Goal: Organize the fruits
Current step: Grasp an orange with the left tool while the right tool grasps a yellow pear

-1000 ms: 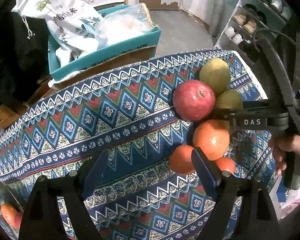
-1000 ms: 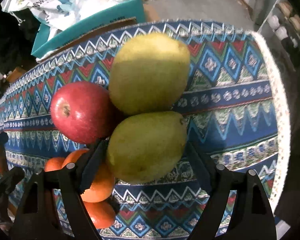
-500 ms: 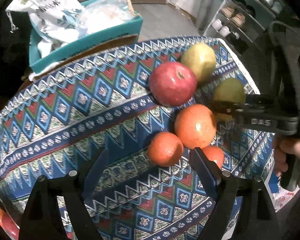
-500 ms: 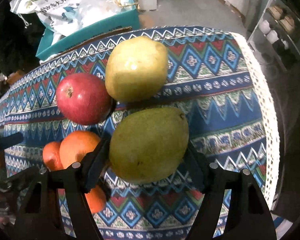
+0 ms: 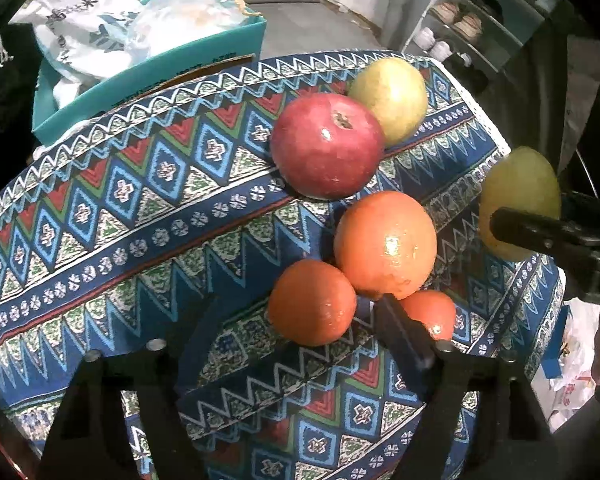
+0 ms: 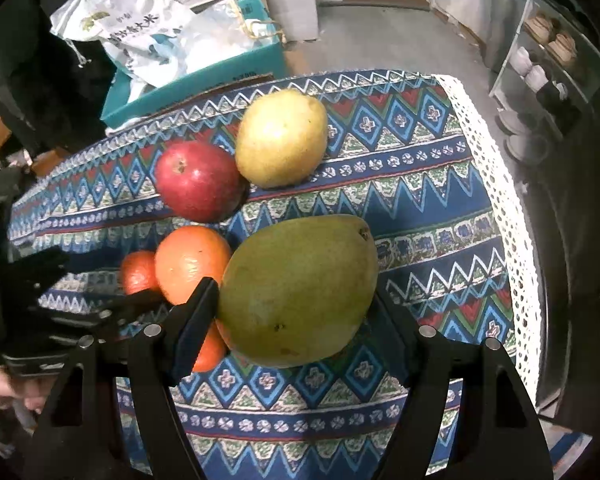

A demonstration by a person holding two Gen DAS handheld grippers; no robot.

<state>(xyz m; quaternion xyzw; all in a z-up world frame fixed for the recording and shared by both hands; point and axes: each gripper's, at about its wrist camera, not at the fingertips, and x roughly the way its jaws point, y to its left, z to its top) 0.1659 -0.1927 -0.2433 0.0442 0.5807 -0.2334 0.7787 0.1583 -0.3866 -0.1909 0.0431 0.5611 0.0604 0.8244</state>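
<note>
Now green pear [image 6: 296, 292] between right gripper [image 6: 296, 312] fingers

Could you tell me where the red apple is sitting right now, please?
The red apple rests on the patterned tablecloth, touching the yellow pear behind it, with the large orange just in front; in the right wrist view it lies left of centre.

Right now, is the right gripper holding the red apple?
No: in the right wrist view the right gripper is clamped on a green pear, while the red apple sits on the tablecloth.
</note>
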